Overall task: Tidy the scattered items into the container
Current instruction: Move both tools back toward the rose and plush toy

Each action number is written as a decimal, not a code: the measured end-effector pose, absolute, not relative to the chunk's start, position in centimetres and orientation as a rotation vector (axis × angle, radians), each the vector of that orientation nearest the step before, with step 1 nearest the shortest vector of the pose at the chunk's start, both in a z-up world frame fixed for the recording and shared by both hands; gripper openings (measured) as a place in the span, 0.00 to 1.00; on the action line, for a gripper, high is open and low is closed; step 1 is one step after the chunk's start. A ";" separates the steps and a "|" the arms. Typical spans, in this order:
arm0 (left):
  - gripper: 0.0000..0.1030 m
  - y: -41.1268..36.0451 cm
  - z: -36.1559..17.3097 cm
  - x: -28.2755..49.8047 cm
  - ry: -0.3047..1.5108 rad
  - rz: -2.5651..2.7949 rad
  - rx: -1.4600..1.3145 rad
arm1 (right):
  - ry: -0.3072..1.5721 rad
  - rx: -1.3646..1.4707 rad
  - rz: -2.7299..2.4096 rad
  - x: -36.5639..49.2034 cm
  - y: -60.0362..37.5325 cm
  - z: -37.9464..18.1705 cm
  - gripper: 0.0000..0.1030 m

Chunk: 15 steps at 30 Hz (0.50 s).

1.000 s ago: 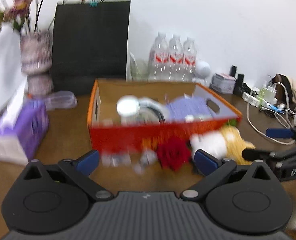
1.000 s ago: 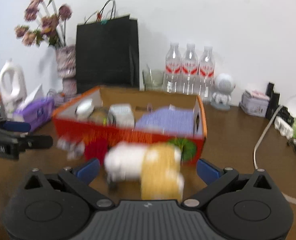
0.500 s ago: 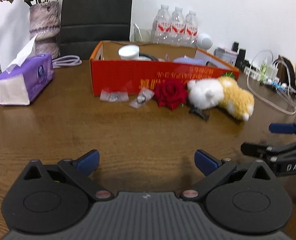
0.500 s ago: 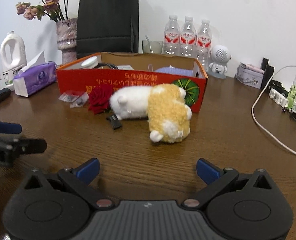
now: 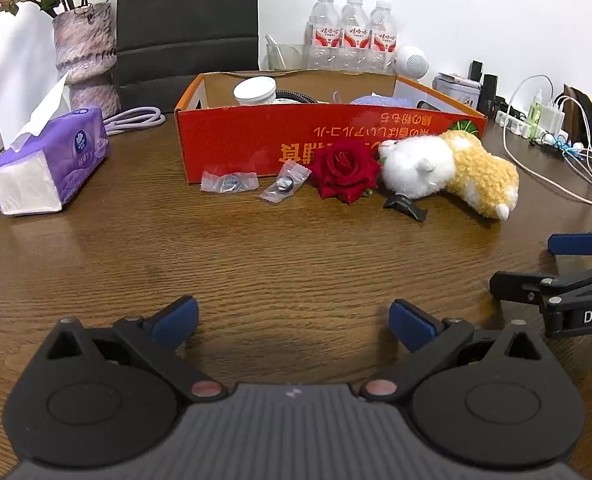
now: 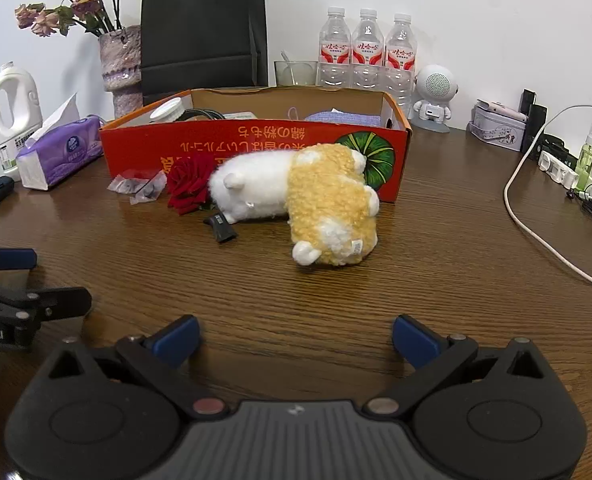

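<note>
- Low over the near part of the wooden table (image 5: 296, 248), we hold the left gripper (image 5: 292, 320) spread wide, with nothing between its fingers.
- To its right, we hold the right gripper (image 6: 296, 340) equally wide and empty.
- Farther off, a plush toy (image 6: 296, 196) lies against the red cardboard box (image 5: 328, 144), with a red rose (image 5: 346, 174) touching its left side.
- A small black clip (image 5: 406, 203) lies just near of the toy.
- Two clear packets (image 5: 252, 184) lie left of the rose, beside the box front.
- A purple tissue pack (image 5: 48, 164) sits far left.
</note>
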<state>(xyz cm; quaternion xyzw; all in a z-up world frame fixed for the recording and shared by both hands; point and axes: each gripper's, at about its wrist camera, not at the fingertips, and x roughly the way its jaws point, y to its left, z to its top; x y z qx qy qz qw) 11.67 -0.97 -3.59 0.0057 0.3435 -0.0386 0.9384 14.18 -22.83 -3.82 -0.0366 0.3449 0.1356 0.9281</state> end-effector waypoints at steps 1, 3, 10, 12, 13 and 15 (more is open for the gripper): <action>1.00 -1.0 -3.6 11.7 0.702 -0.078 0.013 | 0.707 -0.074 0.278 14.2 -22.8 -3.8 1.00; 1.00 -1.0 -3.6 11.7 0.702 -0.078 0.013 | 0.707 -0.075 0.278 14.2 -22.8 -3.8 1.00; 1.00 -1.0 -3.6 11.7 0.702 -0.078 0.013 | 0.707 -0.072 0.277 14.2 -22.9 -3.8 1.00; 1.00 -1.0 -3.6 11.7 0.702 -0.077 0.015 | 0.706 -0.068 0.275 14.2 -22.9 -3.8 1.00; 1.00 -1.0 -3.6 11.7 0.703 -0.076 0.018 | 0.705 -0.064 0.274 14.2 -22.9 -3.8 1.00; 1.00 -1.1 -3.6 11.7 0.701 -0.073 0.019 | 0.701 -0.048 0.275 14.4 -23.1 -3.7 1.00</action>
